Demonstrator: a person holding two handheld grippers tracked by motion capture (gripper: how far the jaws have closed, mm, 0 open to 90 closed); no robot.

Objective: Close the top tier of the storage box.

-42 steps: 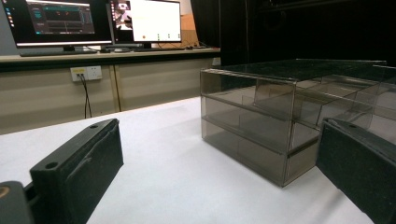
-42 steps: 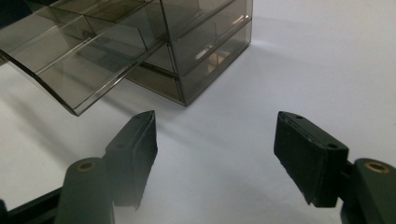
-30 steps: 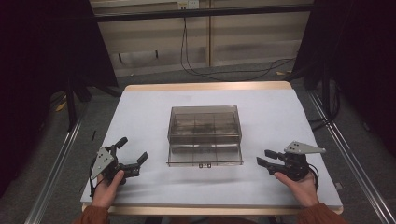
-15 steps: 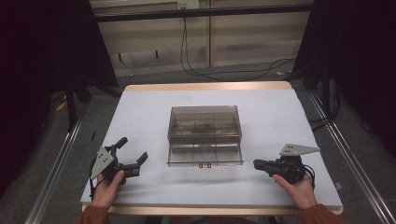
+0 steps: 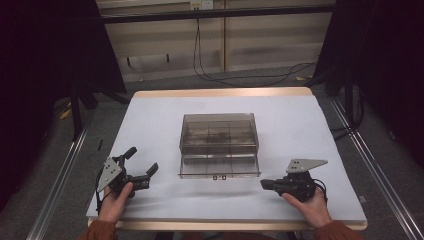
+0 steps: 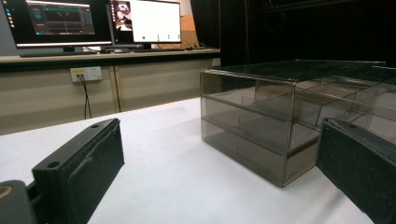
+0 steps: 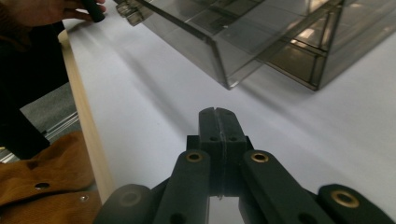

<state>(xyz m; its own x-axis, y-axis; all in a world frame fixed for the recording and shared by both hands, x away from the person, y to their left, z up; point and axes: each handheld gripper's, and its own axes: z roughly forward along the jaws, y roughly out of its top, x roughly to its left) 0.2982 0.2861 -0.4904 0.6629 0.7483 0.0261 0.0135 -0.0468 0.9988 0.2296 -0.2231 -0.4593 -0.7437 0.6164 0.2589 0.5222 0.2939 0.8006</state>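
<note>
Grippers rest on either side of a smoke-tinted clear plastic drawer cabinet (image 5: 218, 142) that stands at the middle of a white-covered table (image 5: 150, 120), its lowest drawer (image 5: 220, 170) jutting slightly toward the person. What has just changed is on the right: a second ago the right black two-jaw gripper (image 5: 266, 184) stood with its jaws apart, and now they have closed fully on nothing, the pads pressed flat together in the right gripper view (image 7: 218, 123) with bare tabletop beneath. The right hand (image 5: 310, 202) has also slid a little inward along the table's near edge, so the closed tips now point toward the cabinet's near right corner, near it but not touching. Judged from this, the closed jaws could serve as a single blunt finger for nudging the drawer or its small front tab, rather than for pinching anything; no contact has been made yet. The left black two-jaw gripper (image 5: 144, 172) has kept its place, held low over the table by the left hand (image 5: 116, 200), its jaws spread wide and empty, angled toward the cabinet's near left corner, which the left gripper view frames between the two open pads (image 6: 84, 163). Both forearms come in from the near edge in brown sleeves (image 7: 37, 196), wrists level, each gripper's grey three-cornered plate facing upward.
</note>
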